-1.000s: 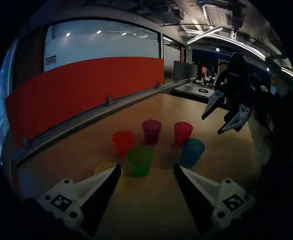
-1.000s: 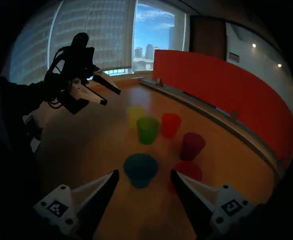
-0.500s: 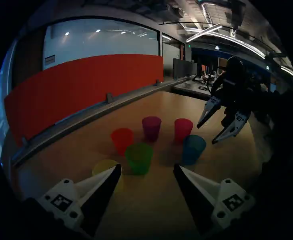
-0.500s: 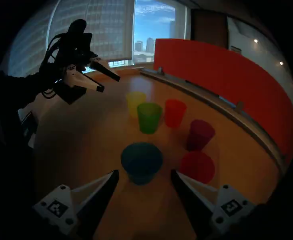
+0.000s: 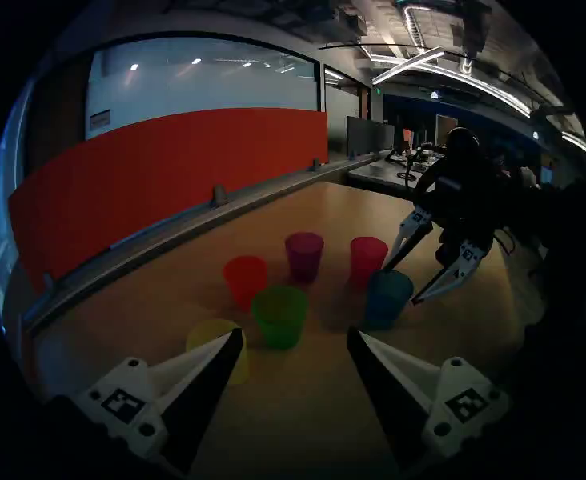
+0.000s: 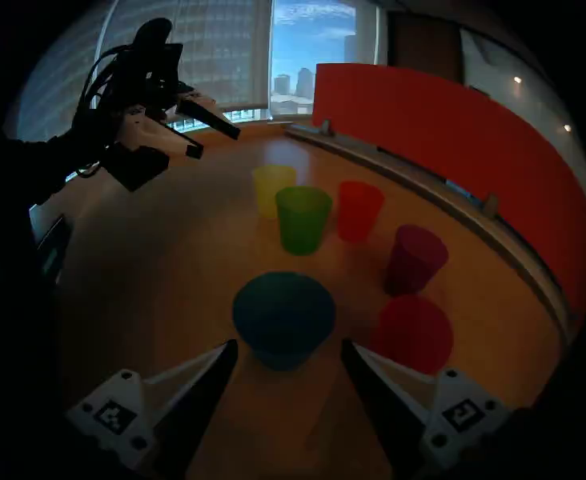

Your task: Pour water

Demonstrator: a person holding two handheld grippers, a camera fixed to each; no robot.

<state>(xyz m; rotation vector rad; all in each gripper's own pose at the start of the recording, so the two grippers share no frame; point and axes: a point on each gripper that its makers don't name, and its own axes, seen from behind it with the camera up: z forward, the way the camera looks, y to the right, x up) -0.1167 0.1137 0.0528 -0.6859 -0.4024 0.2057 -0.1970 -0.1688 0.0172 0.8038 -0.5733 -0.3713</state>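
Several plastic cups stand in a cluster on the wooden table (image 5: 309, 416). The blue cup (image 6: 283, 316) sits upright just ahead of my right gripper (image 6: 289, 346), which is open, its fingertips at either side of the cup's base and apart from it. In the left gripper view, that right gripper (image 5: 399, 285) reaches the blue cup (image 5: 387, 300) from the far right. My left gripper (image 5: 293, 334) is open and holds nothing. The green cup (image 5: 279, 316) is straight ahead of it and the yellow cup (image 5: 213, 340) by its left finger. The left gripper (image 6: 218, 144) hovers far left above the table.
An orange cup (image 6: 359, 210), a magenta cup (image 6: 415, 258) and a red cup (image 6: 415, 332) stand right of the blue one. A red partition (image 5: 173, 168) on a rail runs along the table's far edge. Bare table (image 6: 157, 264) lies left of the cups, with windows behind.
My right gripper has moved forward and down toward the blue cup, which now looms larger between its fingers. The left gripper has barely shifted.
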